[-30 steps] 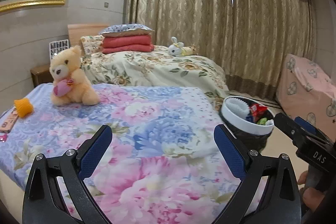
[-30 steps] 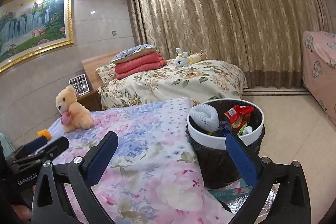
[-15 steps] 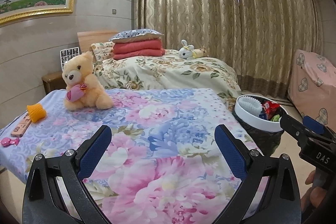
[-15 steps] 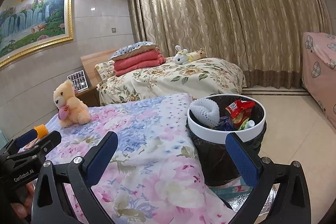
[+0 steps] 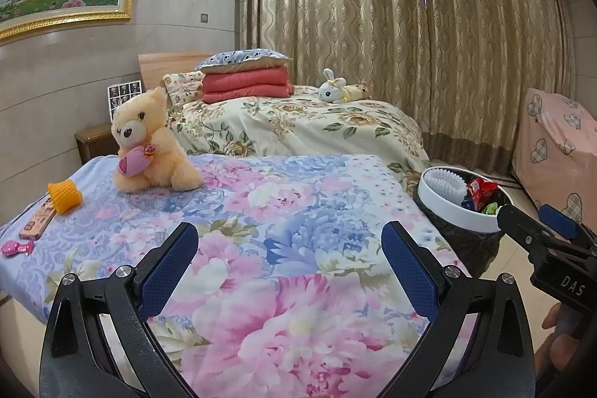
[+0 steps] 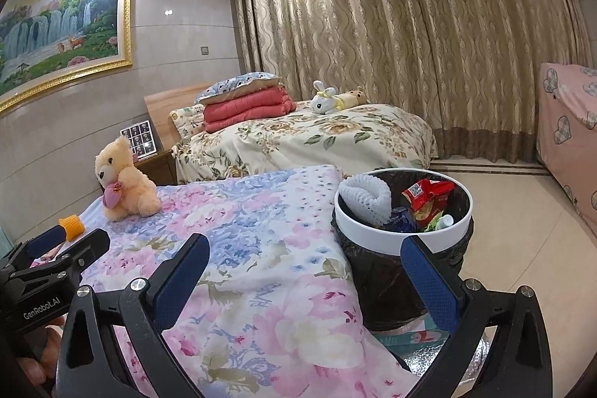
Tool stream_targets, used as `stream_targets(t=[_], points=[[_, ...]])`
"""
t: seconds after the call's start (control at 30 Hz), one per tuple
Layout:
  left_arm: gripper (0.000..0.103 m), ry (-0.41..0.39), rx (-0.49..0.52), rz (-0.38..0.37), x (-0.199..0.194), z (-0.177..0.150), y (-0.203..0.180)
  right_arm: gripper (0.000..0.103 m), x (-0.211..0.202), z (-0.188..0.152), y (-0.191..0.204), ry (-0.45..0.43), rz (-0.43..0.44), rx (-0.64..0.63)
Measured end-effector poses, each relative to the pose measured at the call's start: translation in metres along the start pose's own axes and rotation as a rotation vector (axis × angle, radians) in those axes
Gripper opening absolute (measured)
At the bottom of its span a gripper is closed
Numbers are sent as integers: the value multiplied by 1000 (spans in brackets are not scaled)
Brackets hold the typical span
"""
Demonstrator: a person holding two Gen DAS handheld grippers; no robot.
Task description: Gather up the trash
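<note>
A trash bin with a white rim and black liner stands on the floor at the right side of the floral bed. It holds a white foam net, a red snack wrapper and other scraps. It also shows in the left wrist view. My left gripper is open and empty above the bed's near end. My right gripper is open and empty, near the bin. An orange cup-like piece, a pink-gold flat object and a small pink item lie at the bed's left edge.
A teddy bear sits on the near bed. A second bed with folded red blankets and a plush rabbit stands behind. A nightstand is between them. Curtains cover the far wall. Pink-covered furniture is right.
Both grippers have drawn back and risen a little from the bed and bin. More of the bed's left edge shows, with the small pink item now in view. Both stay open.
</note>
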State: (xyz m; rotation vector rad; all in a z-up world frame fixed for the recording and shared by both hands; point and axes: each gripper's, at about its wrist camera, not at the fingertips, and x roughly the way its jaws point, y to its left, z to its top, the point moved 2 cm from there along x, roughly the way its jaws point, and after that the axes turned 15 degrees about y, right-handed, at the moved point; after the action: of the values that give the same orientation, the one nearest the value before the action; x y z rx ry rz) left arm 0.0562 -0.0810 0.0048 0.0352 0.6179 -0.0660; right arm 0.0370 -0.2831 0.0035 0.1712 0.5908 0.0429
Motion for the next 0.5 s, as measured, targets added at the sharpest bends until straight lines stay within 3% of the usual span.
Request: stream_targets(t=[0.5], points=[[101, -8, -11, 16, -1, -1, 0, 103, -2, 1, 0, -5, 8, -7]])
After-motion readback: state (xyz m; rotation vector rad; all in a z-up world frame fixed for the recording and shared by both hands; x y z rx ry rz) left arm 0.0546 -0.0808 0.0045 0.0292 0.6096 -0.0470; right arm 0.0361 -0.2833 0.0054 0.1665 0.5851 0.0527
